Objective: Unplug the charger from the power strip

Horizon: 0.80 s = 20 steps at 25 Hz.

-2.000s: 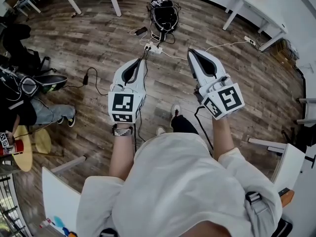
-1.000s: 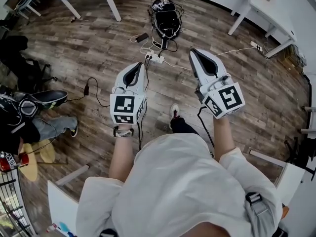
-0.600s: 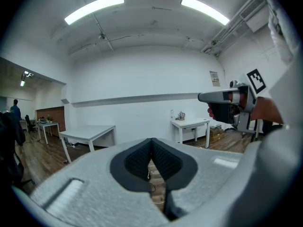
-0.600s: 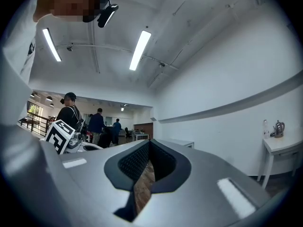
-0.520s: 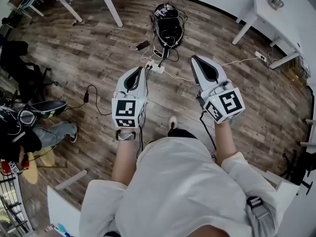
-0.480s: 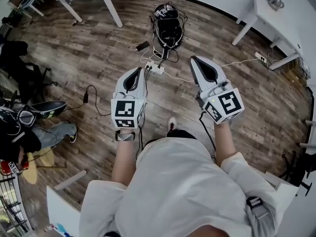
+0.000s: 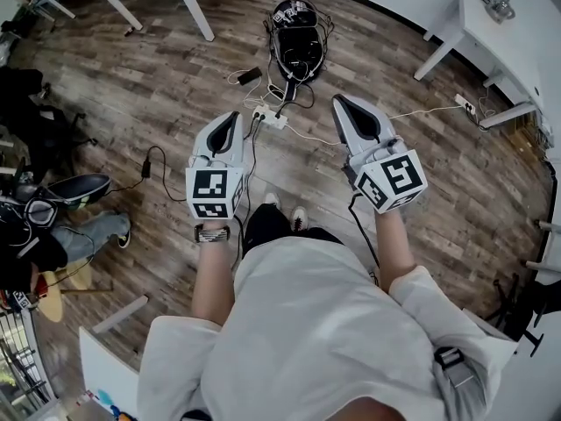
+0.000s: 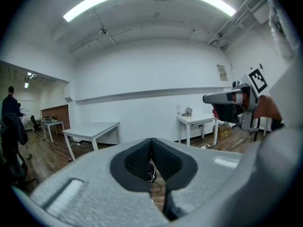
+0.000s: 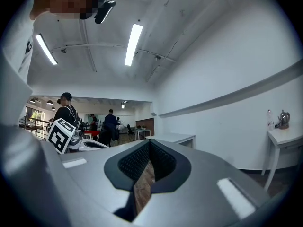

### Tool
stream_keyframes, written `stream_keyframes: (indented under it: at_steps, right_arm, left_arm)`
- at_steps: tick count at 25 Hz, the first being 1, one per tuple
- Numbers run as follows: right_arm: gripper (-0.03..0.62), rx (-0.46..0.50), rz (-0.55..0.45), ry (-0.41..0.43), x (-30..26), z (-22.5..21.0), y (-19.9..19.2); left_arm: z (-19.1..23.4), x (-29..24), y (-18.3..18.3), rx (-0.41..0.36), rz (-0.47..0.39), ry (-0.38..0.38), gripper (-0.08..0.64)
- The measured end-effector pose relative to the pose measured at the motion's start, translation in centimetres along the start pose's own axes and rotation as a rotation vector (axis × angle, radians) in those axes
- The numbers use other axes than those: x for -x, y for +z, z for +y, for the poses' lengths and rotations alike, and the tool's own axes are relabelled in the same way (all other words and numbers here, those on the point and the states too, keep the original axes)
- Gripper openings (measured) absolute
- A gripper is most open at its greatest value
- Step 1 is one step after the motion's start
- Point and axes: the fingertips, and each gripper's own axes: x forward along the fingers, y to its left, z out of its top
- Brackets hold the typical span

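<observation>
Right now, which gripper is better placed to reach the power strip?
Probably left: in the head view the left gripper sits nearer the power strip than the right gripper. Both are shut.

No readable words or numbers anywhere. The small pale wall sign (image 8: 221, 72) is too tiny; the black-and-white square markers (image 7: 210, 193) show patterns only.

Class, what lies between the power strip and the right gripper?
Only wooden floor crossed by a thin white cable from the power strip toward the right gripper, seen in head view.
</observation>
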Motion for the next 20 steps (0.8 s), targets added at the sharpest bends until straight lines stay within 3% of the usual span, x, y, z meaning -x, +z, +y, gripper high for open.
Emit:
stream_keyframes:
  at_steps: [8,20]
  right_arm:
    - [0.002,-0.018,0.034,-0.016,-3.3,-3.1,-2.0]
    - [0.002,-0.037,0.064,-0.046,-13.1,-7.5,-5.4]
  left_arm:
    - [1.1,-4.7,-1.2,0.016,0.017,-0.024,0.003]
    - [6.8,-13.1,-4.5,0.031,0.059,-0.075,0.003]
